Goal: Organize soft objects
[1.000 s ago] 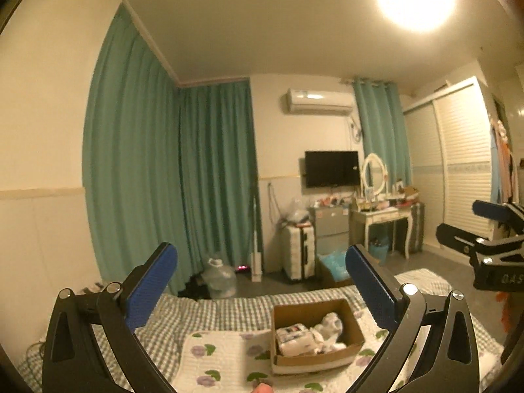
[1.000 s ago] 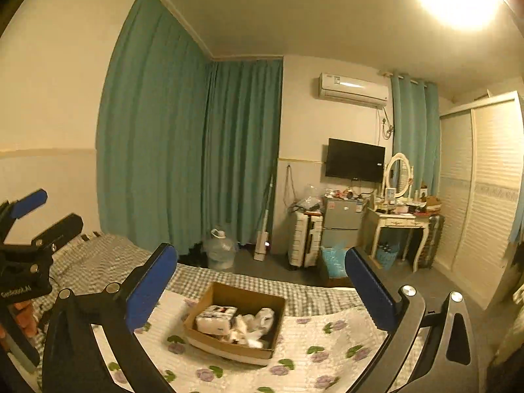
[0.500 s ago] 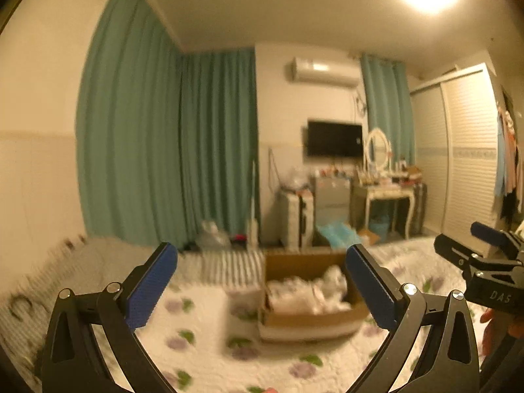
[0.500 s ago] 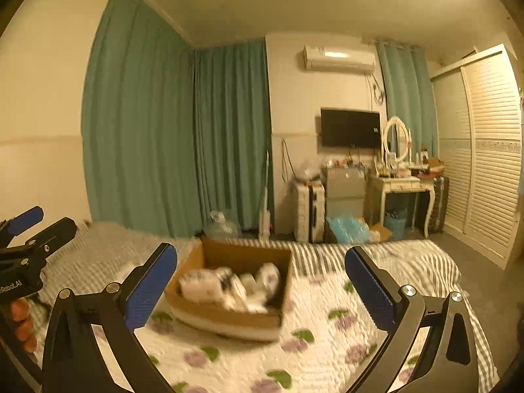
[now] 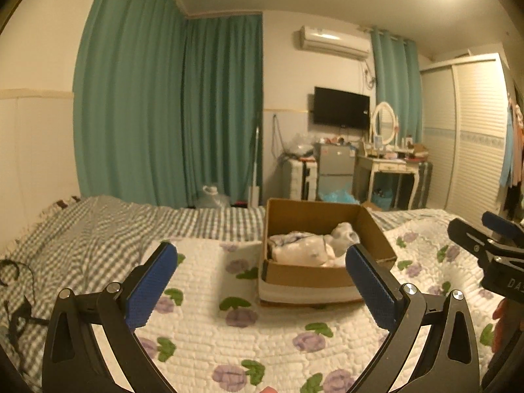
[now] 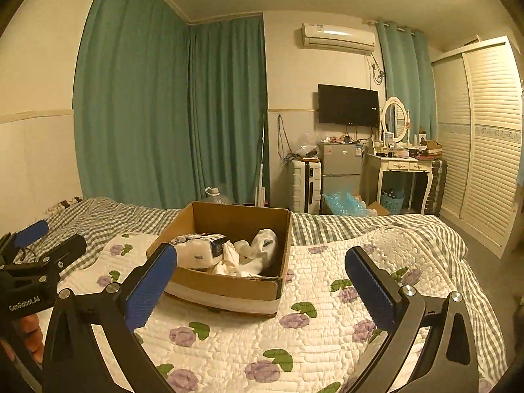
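The left gripper (image 5: 261, 270) is spread wide with nothing between its blue pads (image 5: 151, 283), hanging above the quilt (image 5: 203, 324). The right gripper (image 6: 260, 273) is just as wide apart and empty, its pads (image 6: 368, 283) over the same quilt (image 6: 327, 337). In the left wrist view the right gripper (image 5: 491, 245) shows at 3 o'clock; in the right wrist view the left gripper (image 6: 32, 262) shows at 9 o'clock.

A box (image 5: 311, 275) sits on the quilt ahead of both tools, at 12 to 1 o'clock from the left gripper and at 11 to 12 o'clock from the right one (image 6: 229, 286). It is open on top. Inside lie soft things: a white pack (image 6: 196, 253) toward the left side and white socks (image 6: 258, 249) heaped beside it, touching it. From the left wrist view the pack (image 5: 298, 249) fills most of the box floor, with a sock (image 5: 344, 234) at its far right end.

The quilt lies over a checked sheet (image 6: 360, 226) that shows along its far edge at 12 o'clock. Beyond the bed hang green curtains (image 6: 163, 114) at 10 to 11 o'clock, and a TV (image 6: 348, 105) is mounted on the wall at 1 o'clock
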`<action>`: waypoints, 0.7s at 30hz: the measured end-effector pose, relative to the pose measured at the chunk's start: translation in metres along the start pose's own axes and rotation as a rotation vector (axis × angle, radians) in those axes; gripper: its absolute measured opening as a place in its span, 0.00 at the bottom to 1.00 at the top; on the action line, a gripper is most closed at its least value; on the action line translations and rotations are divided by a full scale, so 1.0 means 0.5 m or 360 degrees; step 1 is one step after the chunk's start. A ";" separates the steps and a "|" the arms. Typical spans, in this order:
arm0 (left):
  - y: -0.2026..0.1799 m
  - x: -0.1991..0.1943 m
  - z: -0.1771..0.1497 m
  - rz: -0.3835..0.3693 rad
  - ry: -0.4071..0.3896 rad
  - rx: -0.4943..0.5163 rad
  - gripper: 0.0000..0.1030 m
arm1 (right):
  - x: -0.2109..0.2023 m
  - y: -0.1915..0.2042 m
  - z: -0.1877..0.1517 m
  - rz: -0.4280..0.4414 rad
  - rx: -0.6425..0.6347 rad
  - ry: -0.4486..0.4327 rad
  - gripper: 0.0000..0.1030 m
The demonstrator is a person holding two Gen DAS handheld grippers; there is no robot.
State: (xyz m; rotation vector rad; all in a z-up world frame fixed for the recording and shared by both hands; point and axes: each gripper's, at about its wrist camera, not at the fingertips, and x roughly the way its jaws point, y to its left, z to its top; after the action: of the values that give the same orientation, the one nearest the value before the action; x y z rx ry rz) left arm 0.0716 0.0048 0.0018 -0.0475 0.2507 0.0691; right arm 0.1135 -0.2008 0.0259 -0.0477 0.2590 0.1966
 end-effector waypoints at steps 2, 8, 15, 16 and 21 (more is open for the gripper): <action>0.001 -0.004 0.000 -0.0002 -0.0008 0.0004 1.00 | -0.001 0.008 0.003 0.0005 -0.0008 -0.0015 1.00; 0.009 -0.010 0.005 -0.0024 -0.0022 -0.0008 1.00 | 0.003 0.016 0.000 0.0021 -0.0011 -0.0007 1.00; 0.008 -0.003 0.002 -0.0018 0.0009 0.0005 1.00 | 0.009 0.015 -0.006 0.0011 0.0003 0.0008 1.00; 0.008 -0.001 0.002 -0.0011 0.0010 0.0006 1.00 | 0.009 0.015 -0.006 0.0008 0.0008 0.0006 1.00; 0.014 0.002 -0.002 -0.0008 0.0029 -0.0006 1.00 | 0.011 0.015 -0.008 0.0001 0.0007 0.0016 1.00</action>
State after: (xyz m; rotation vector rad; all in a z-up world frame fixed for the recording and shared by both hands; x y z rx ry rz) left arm 0.0718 0.0116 0.0002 -0.0526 0.2685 0.0642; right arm 0.1160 -0.1926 0.0202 -0.0442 0.2696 0.1964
